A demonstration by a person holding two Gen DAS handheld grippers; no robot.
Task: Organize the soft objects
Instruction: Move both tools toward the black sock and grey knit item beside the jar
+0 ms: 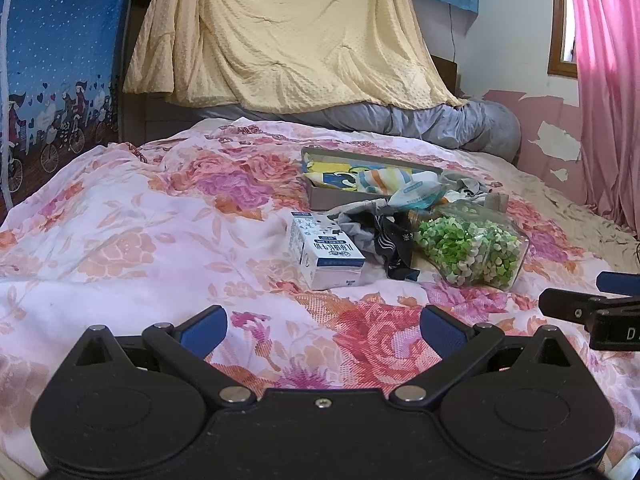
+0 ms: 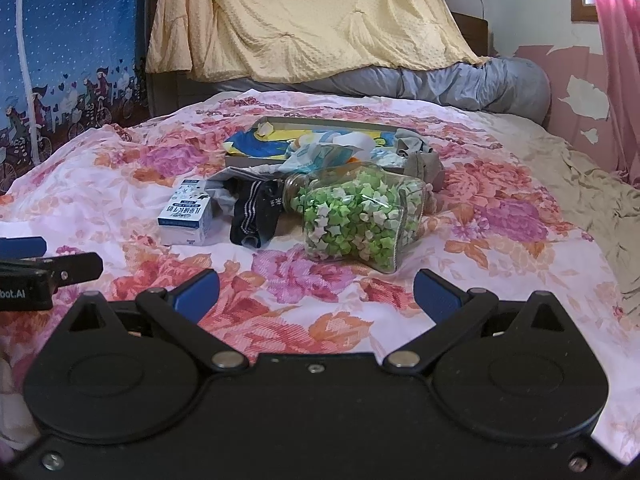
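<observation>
On the floral bedspread lies a shallow cardboard box holding colourful folded cloths. In front of it sit a dark striped garment, a tissue pack and grey socks. A white milk carton and a glass jar of green paper stars lie beside them. My left gripper and right gripper both stand open and hold nothing, short of the pile.
A yellow blanket hangs behind the bed over a grey rolled duvet. A blue patterned cloth hangs at left, a pink curtain at right. The right gripper's finger shows in the left wrist view's right edge.
</observation>
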